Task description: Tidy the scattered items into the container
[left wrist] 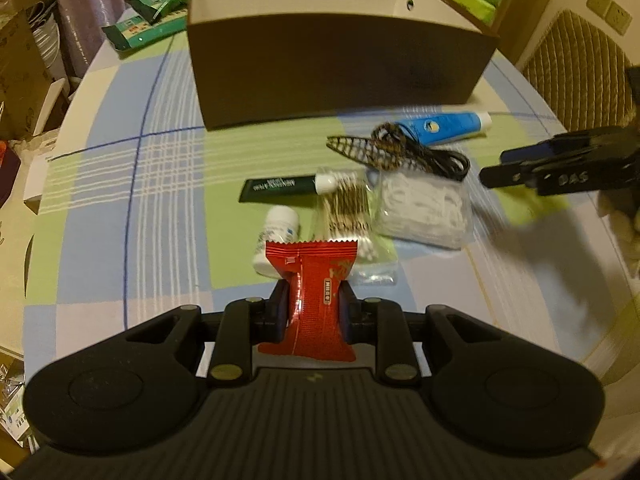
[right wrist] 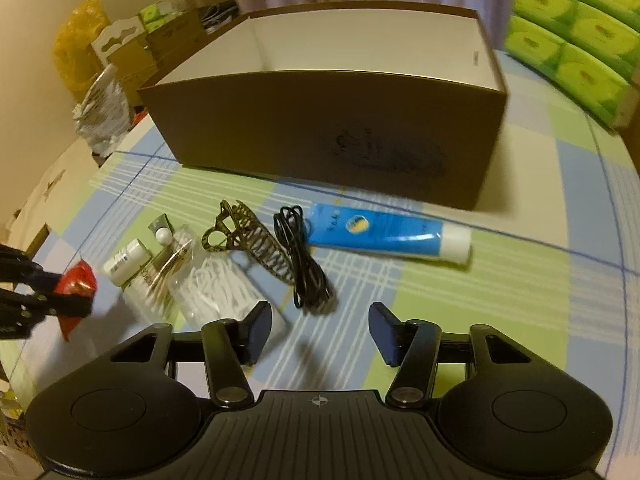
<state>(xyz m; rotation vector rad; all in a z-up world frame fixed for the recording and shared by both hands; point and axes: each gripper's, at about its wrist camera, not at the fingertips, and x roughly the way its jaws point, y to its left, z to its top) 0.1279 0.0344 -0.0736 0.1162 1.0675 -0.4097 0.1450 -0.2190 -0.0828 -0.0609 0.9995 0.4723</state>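
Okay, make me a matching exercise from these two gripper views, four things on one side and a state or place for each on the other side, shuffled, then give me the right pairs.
Things:
1. red snack packet
2. blue tube
3. brown box
4. right gripper

States:
A. open, holding nothing
B. clamped in the left gripper
C. lying flat just in front of the box
D. standing with its top open

Pairs: 1-B, 2-C, 3-D, 4-A
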